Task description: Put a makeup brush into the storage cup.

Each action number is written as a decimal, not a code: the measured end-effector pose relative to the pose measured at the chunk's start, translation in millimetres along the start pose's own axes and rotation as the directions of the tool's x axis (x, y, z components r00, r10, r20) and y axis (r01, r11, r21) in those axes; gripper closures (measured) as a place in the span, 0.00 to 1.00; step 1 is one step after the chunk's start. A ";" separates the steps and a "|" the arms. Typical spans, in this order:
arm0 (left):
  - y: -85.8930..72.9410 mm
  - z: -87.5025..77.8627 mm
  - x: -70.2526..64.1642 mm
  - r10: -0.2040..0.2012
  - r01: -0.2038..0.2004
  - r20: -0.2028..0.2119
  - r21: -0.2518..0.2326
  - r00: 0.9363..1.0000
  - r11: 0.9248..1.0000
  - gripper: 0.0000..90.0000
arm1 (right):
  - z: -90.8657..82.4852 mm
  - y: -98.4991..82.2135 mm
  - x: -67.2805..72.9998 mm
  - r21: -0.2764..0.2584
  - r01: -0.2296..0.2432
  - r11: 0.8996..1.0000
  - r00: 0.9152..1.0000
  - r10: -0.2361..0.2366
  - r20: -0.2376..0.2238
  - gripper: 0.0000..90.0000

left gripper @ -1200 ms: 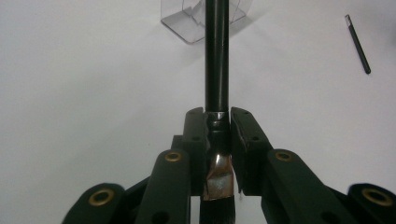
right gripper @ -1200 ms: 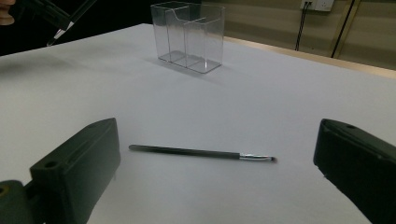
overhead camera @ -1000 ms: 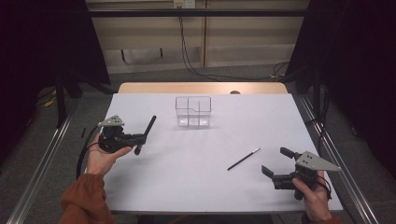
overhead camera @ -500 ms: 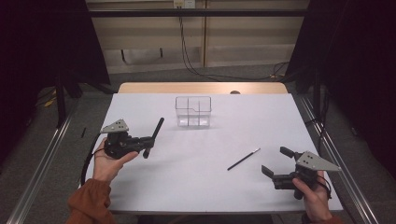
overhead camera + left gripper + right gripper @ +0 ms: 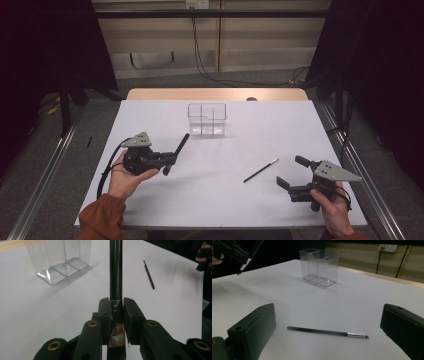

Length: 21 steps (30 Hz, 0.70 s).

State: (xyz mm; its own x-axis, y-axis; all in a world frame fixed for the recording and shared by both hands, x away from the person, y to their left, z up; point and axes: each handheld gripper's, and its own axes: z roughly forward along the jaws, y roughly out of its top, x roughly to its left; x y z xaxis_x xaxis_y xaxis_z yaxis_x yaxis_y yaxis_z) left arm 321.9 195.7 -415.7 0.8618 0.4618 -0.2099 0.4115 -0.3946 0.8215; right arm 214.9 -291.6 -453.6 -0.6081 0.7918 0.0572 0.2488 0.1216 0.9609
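A thick black makeup brush is seen clamped by its ferrule between the jaws of the left gripper, its handle angled up and away toward the clear divided organizer that stands near the far edge of the white table. In the left gripper view, the brush is shown running straight out from the closed pads, with a coppery band and dark bristles glimpsed below them. The brush is held clear of the tabletop, well short of the organizer — nothing is seen inside its compartments.

The right gripper is held low at the near right corner of the table, its jaws spread wide and gripping nothing. A thin black liner brush is left lying flat on the table just beside that gripper — in the right gripper view it is seen lying crosswise in front of the open jaws, its small metal-collared tip pointing to the right.
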 end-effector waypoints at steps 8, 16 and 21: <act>9.2 13.0 -16.4 0.038 -0.039 0.056 0.022 0.998 0.999 0.86 | 11.3 9.8 4.3 -0.006 0.005 1.000 1.000 -0.005 -0.018 0.00; 17.2 27.3 -29.4 0.073 -0.078 0.100 0.049 0.992 0.996 0.86 | 18.6 19.7 9.9 0.017 0.045 0.999 0.992 -0.043 -0.115 0.02; 20.7 34.2 -36.6 0.090 -0.098 0.122 0.064 0.988 0.993 0.86 | 28.4 27.7 15.8 0.014 0.046 0.999 0.988 -0.044 -0.149 0.02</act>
State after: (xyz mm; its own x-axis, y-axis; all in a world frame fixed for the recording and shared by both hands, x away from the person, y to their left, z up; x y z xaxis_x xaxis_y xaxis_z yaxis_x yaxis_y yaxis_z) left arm 309.0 143.5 -409.1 0.9249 0.3244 -0.1983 0.3432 -0.4881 0.8025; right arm 233.5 -258.7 -433.7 -0.7237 0.6880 0.0547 0.2306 0.1663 0.9587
